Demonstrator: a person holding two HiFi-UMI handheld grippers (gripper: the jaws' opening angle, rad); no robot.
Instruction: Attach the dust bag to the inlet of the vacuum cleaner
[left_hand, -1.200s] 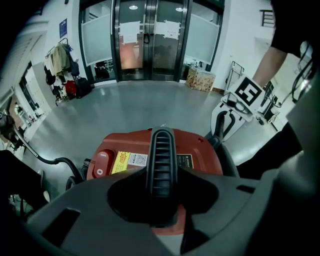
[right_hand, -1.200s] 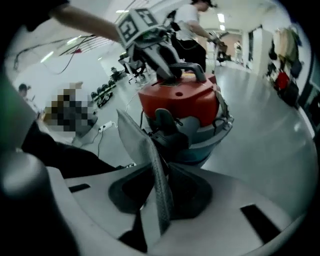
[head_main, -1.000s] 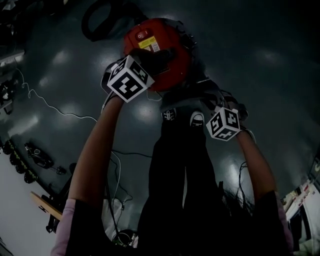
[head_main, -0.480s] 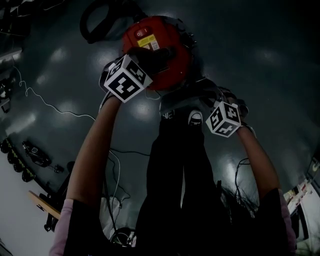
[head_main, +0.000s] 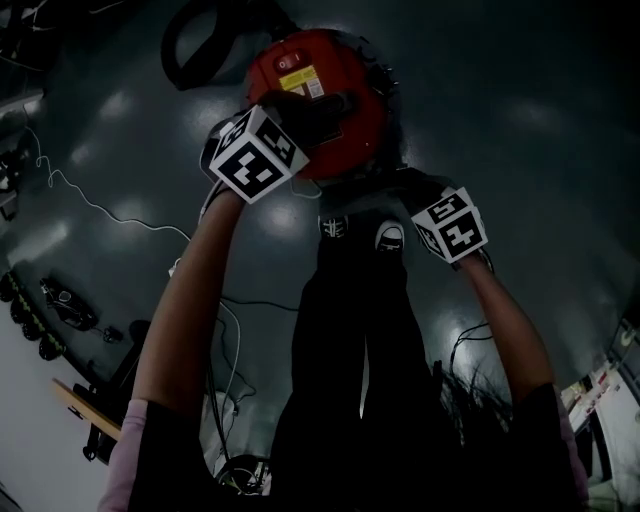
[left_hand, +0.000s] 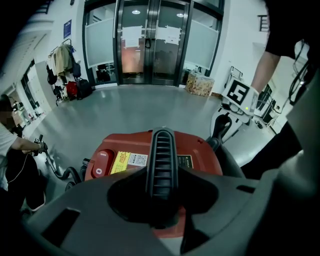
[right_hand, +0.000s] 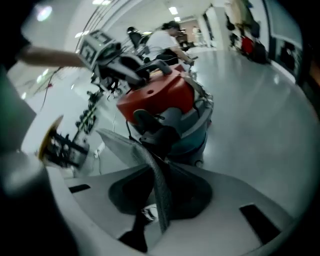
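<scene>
Right gripper (right_hand: 159, 172) rolled, jaws just closing, clamped on grey dust bag (right_hand: 122, 144); left gripper (left_hand: 161, 172) clamps vacuum handle (left_hand: 161, 145).

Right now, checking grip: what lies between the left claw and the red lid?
The black ribbed handle, clamped in the left claw, over the red lid; left gripper view.

Head view steeply down from above; both gripper views close on the same vacuum cleaner (head_main: 360, 100)
</scene>
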